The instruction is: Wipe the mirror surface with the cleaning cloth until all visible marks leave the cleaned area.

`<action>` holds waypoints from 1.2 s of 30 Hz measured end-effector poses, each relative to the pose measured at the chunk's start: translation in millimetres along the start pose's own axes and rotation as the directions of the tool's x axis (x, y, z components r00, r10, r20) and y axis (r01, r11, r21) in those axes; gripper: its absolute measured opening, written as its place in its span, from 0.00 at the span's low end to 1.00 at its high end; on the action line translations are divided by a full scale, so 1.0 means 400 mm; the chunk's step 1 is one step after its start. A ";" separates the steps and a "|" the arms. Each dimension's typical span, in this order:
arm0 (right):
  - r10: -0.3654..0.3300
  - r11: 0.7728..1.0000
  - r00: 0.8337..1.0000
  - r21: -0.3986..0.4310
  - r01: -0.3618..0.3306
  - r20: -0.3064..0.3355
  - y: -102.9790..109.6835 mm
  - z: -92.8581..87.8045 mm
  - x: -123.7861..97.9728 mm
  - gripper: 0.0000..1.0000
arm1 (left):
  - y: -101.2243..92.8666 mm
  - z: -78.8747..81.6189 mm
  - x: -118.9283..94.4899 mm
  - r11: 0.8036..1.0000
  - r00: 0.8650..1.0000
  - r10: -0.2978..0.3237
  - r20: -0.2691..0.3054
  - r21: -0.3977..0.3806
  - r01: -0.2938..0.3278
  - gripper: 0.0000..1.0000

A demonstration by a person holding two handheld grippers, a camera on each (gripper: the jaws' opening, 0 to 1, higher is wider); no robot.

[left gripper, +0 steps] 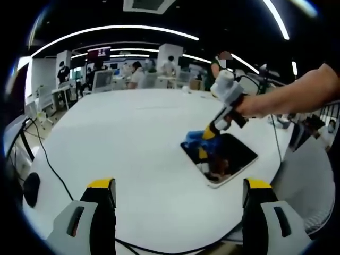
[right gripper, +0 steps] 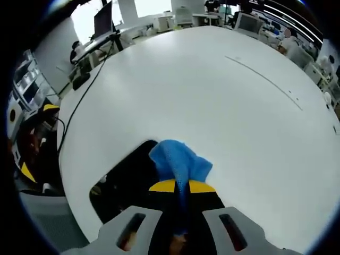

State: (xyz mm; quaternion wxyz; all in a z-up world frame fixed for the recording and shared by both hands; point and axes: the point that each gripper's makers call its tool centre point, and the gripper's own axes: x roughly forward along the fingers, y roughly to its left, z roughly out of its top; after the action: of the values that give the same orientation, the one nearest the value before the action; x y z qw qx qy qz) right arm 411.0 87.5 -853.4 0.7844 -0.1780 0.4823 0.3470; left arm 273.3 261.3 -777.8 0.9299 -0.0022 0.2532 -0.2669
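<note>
A rectangular mirror [left gripper: 236,156] with a white rim lies flat on the white table [left gripper: 133,138], to the right of middle. A blue cleaning cloth [left gripper: 194,141] is pressed onto its far left corner by my right gripper [left gripper: 207,136], held by a person's hand [left gripper: 255,106]. In the right gripper view the gripper [right gripper: 182,187] is shut on the cloth [right gripper: 178,159], which bunches over the edge of the dark mirror [right gripper: 130,178]. My left gripper [left gripper: 179,186] hovers open above the table's near side, well short of the mirror, holding nothing.
A black cable [left gripper: 50,162] runs along the table's left side past a dark object [left gripper: 32,188]. Desks, monitors and several people [left gripper: 138,74] fill the room behind. The table edge [left gripper: 276,164] passes just right of the mirror. A thin seam [right gripper: 265,79] crosses the tabletop.
</note>
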 end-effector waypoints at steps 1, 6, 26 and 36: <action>-0.005 1.000 1.000 -0.003 0.005 0.004 -0.001 0.001 0.001 0.01 | 0.000 0.002 0.001 1.000 1.000 -0.001 0.002 -0.002 0.001 1.00; -0.021 1.000 1.000 -0.007 0.021 0.015 0.002 -0.001 -0.003 0.01 | -0.002 0.009 0.004 1.000 1.000 -0.004 0.006 -0.001 0.004 1.00; -0.016 1.000 0.999 0.025 0.016 0.027 0.046 -0.044 -0.019 0.01 | -0.023 0.012 0.014 1.000 1.000 -0.025 0.006 0.004 0.025 1.00; -0.011 1.000 0.999 0.013 0.010 0.031 0.071 -0.059 -0.029 0.01 | -0.029 0.006 0.015 1.000 1.000 -0.028 0.005 0.001 0.028 1.00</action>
State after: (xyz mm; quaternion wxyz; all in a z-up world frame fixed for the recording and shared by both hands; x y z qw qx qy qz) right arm 372.3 88.6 -852.9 0.7948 -0.1700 0.4713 0.3425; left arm 273.2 248.1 -777.0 0.9266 -0.0058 0.2509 -0.2800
